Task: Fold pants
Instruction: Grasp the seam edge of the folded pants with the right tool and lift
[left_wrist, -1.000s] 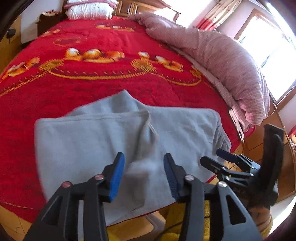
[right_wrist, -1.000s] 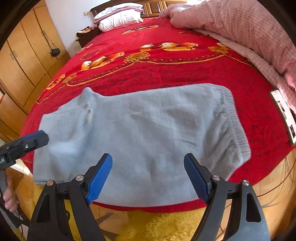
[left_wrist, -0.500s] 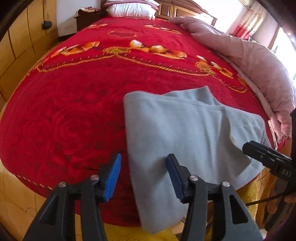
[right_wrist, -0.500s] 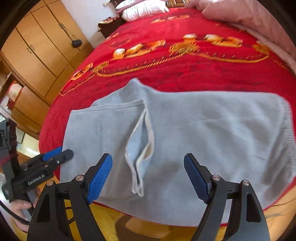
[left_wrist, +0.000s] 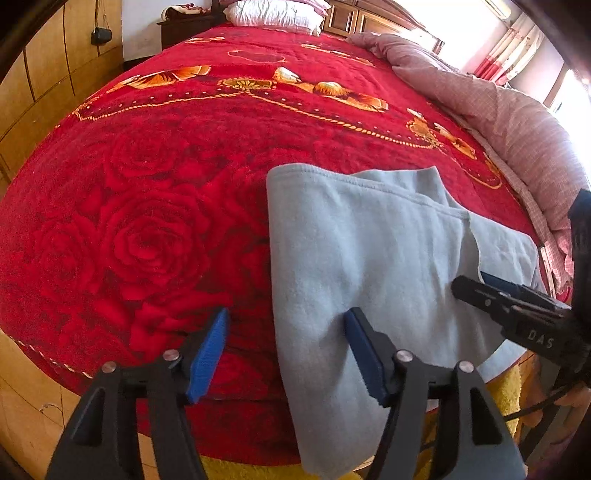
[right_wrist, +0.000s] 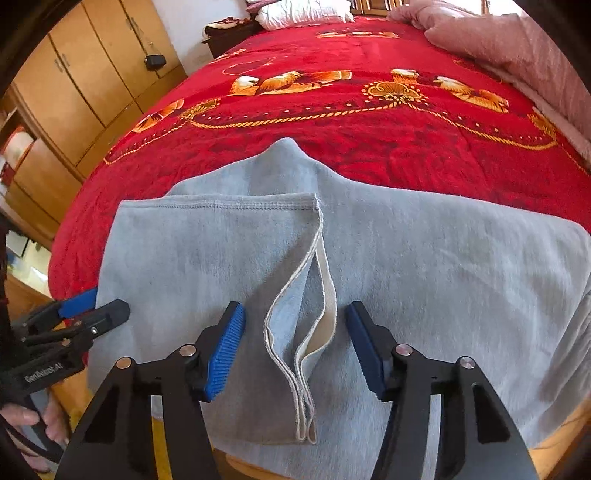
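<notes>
You hover over folded grey pants (right_wrist: 424, 266): left gripper (left_wrist: 284, 350) widening astride their edge, right gripper (right_wrist: 295, 343) narrowing around loose cuffs (right_wrist: 306, 354). Pinch next.

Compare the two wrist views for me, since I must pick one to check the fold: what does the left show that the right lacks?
Only the left wrist view shows the pants' left folded edge against bare blanket and a window. Only the right wrist view shows the open leg cuffs lying between its open hand-held gripper, plus the wardrobe. Both show the grey pants on the red blanket, pillows and the pink quilt.
</notes>
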